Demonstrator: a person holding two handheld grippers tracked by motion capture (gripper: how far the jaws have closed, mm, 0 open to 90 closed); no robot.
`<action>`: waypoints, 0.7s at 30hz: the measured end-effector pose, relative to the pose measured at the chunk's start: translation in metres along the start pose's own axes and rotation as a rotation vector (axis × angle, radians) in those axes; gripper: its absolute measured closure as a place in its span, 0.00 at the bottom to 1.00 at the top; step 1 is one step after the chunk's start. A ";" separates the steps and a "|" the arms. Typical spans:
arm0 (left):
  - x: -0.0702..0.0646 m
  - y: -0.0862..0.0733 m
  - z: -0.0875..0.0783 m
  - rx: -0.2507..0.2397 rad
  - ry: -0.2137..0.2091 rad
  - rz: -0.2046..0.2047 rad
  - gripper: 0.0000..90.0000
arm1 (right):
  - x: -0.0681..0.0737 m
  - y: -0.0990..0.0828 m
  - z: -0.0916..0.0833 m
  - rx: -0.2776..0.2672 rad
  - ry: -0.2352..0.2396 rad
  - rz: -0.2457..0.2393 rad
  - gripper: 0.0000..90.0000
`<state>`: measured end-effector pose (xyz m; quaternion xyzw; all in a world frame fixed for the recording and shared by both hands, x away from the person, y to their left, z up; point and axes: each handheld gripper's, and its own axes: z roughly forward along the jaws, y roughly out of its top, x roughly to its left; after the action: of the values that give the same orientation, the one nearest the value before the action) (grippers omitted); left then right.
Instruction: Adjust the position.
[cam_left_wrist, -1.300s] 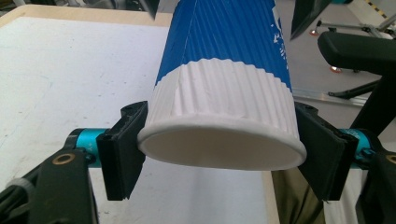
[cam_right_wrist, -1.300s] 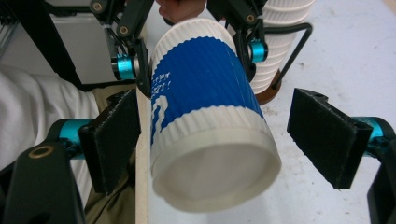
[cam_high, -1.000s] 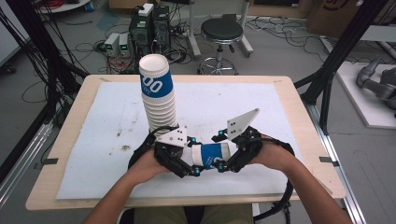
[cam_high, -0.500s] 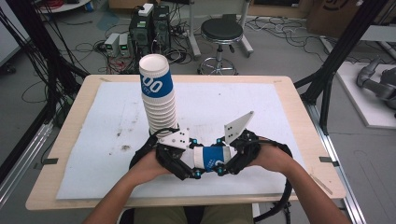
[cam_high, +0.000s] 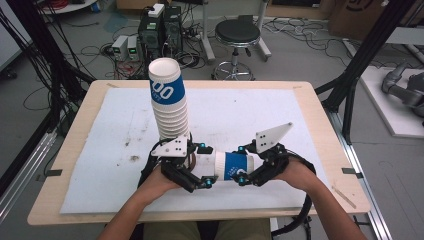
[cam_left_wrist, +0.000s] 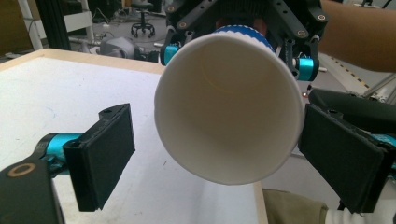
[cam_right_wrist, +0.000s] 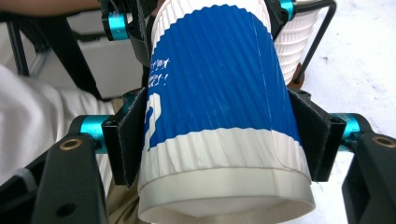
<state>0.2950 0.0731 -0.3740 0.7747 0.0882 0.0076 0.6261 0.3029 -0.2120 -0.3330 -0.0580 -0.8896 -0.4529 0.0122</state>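
Note:
A white paper cup with a blue band (cam_high: 232, 165) lies level above the mat, held between my two grippers. My right gripper (cam_high: 250, 172) has just closed on it, and its pads (cam_right_wrist: 128, 140) press on both sides of the ribbed wall (cam_right_wrist: 215, 93). My left gripper (cam_high: 192, 172) has just been opening. Its jaws stand wide either side of the cup's open mouth (cam_left_wrist: 229, 107), and its pads (cam_left_wrist: 102, 158) are clear of the rim. A tall stack of the same cups (cam_high: 170, 107) stands upright just behind the left gripper.
A white mat (cam_high: 300, 120) covers the wooden table (cam_high: 320, 95), with free room to the right and at the back left. The cup stack leans slightly, close to the left hand. A stool (cam_high: 237, 35) and computer cases (cam_high: 160, 27) stand on the floor beyond.
The left jaws have spread away from the cup and the right jaws have closed on its body. Both hands have stayed about where they were.

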 end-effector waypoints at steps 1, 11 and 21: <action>0.000 0.000 0.000 -0.003 0.002 0.001 0.12 | 0.000 -0.004 -0.001 -0.024 0.005 0.009 0.32; -0.001 0.000 0.006 -0.033 -0.032 -0.007 0.12 | 0.003 -0.026 -0.009 -0.216 0.003 0.044 0.32; -0.003 0.006 0.012 -0.056 -0.067 -0.017 0.12 | 0.006 -0.027 -0.001 -0.308 0.050 0.042 0.32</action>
<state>0.2942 0.0598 -0.3699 0.7557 0.0737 -0.0212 0.6504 0.2938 -0.2279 -0.3536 -0.0665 -0.8076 -0.5849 0.0348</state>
